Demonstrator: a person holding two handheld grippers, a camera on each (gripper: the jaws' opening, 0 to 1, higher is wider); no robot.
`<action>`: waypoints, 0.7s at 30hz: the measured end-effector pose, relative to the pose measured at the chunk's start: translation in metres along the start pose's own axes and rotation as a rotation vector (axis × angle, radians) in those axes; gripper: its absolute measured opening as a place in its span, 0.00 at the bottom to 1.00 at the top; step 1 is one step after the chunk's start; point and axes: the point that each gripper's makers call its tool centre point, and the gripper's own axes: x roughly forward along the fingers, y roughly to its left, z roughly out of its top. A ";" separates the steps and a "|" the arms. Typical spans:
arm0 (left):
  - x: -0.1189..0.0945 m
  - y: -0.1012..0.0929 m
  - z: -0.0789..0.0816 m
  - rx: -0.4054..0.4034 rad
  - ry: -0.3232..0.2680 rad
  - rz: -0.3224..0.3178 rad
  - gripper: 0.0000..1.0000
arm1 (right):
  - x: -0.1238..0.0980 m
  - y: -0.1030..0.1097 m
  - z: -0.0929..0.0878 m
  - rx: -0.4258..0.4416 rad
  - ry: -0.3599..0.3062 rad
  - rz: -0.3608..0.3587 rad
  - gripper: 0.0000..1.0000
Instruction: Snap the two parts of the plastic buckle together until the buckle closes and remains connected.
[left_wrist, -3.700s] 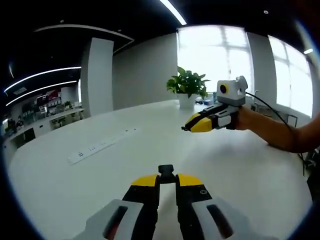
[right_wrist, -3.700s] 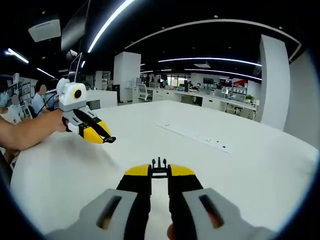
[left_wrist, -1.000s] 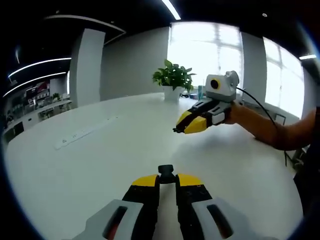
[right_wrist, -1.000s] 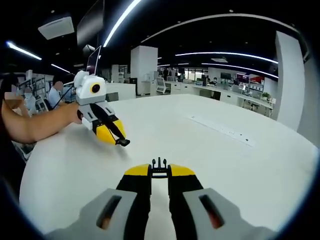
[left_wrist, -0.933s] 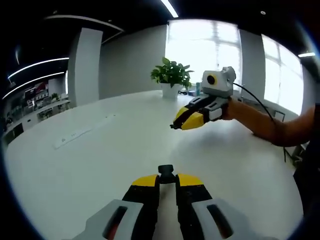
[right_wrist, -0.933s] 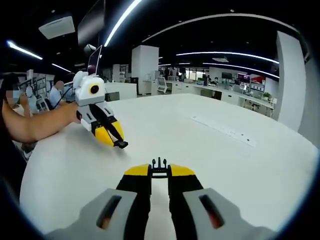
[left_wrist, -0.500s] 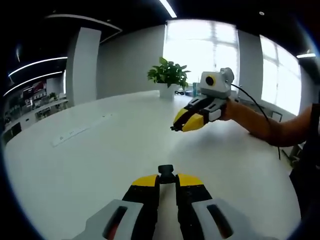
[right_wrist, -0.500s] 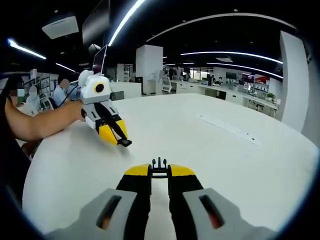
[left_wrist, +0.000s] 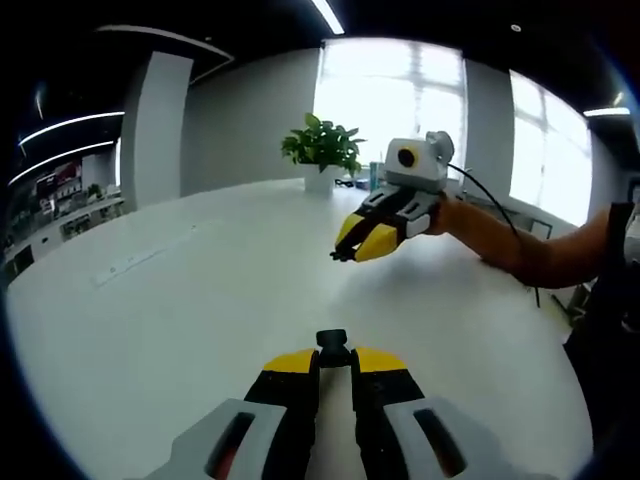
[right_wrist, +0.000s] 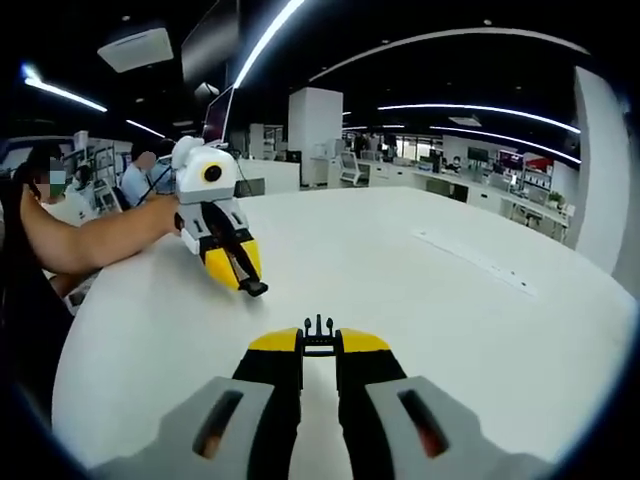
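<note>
In the left gripper view, your left gripper (left_wrist: 334, 357) has its jaws clamped on the socket half of the buckle (left_wrist: 332, 343), a small black block poking out just past the yellow tips, held above the white desk (left_wrist: 190, 300). In the right gripper view, your right gripper (right_wrist: 319, 345) has its jaws closed on the pronged half of the buckle (right_wrist: 319, 329), whose black prongs stand up past the tips.

Farther out in the left gripper view, the right gripper hangs over the desk up and to the right, its tips turned toward the left gripper, with the two halves well apart. In the right gripper view the left gripper likewise sits up and to the left, a black piece at its tip, your forearm (right_wrist: 95, 240) trailing behind it.

Beyond, a power strip (left_wrist: 140, 260) lies flat on the desk, and a potted plant (left_wrist: 320, 150) stands at its far edge before bright windows (left_wrist: 390, 100).
</note>
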 end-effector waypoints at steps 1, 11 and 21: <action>0.000 -0.001 -0.001 0.002 0.002 -0.004 0.11 | 0.000 0.001 -0.001 0.002 0.003 0.006 0.11; -0.008 -0.005 0.001 0.025 -0.002 -0.032 0.11 | -0.001 0.011 -0.006 -0.003 0.016 0.044 0.11; -0.012 -0.019 -0.004 0.052 0.043 -0.090 0.11 | 0.001 0.037 -0.003 -0.080 -0.011 0.155 0.11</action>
